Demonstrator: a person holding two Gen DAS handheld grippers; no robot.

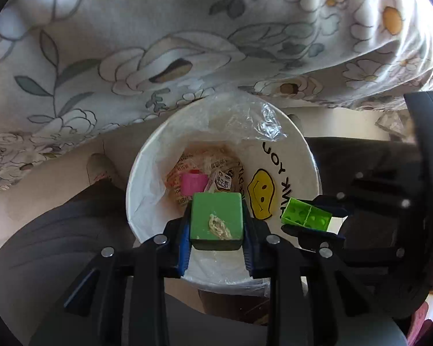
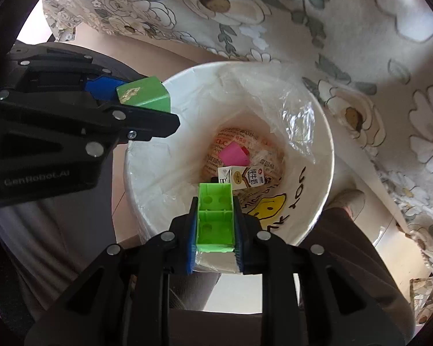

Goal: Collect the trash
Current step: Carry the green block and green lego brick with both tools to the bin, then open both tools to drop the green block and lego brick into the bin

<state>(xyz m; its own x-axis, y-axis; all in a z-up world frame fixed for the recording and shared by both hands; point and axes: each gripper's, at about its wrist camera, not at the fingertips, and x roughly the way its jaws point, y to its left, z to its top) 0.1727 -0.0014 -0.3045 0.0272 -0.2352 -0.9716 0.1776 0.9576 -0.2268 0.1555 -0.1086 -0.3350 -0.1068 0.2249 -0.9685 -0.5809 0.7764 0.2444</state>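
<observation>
A white trash bin [image 1: 297, 155] [image 2: 317, 132] with a clear liner and a yellow smiley sits below both grippers. Inside lie a pink piece [image 1: 192, 183] [image 2: 233, 155], a small milk carton [image 1: 223, 181] [image 2: 245, 177] and printed wrappers. My left gripper [image 1: 216, 227] [image 2: 147, 98] is shut on a solid green block [image 1: 216, 217] [image 2: 144, 95] with a beige smear, held over the bin's near rim. My right gripper [image 2: 215, 225] [image 1: 311, 222] is shut on a hollow bright green brick [image 2: 215, 216] [image 1: 306, 213], also held over the bin's opening.
A floral tablecloth [image 1: 158, 43] [image 2: 346, 28] hangs just behind the bin. The person's legs in dark trousers [image 1: 57, 230] [image 2: 346, 245] flank the bin on a pale floor [image 2: 34, 26].
</observation>
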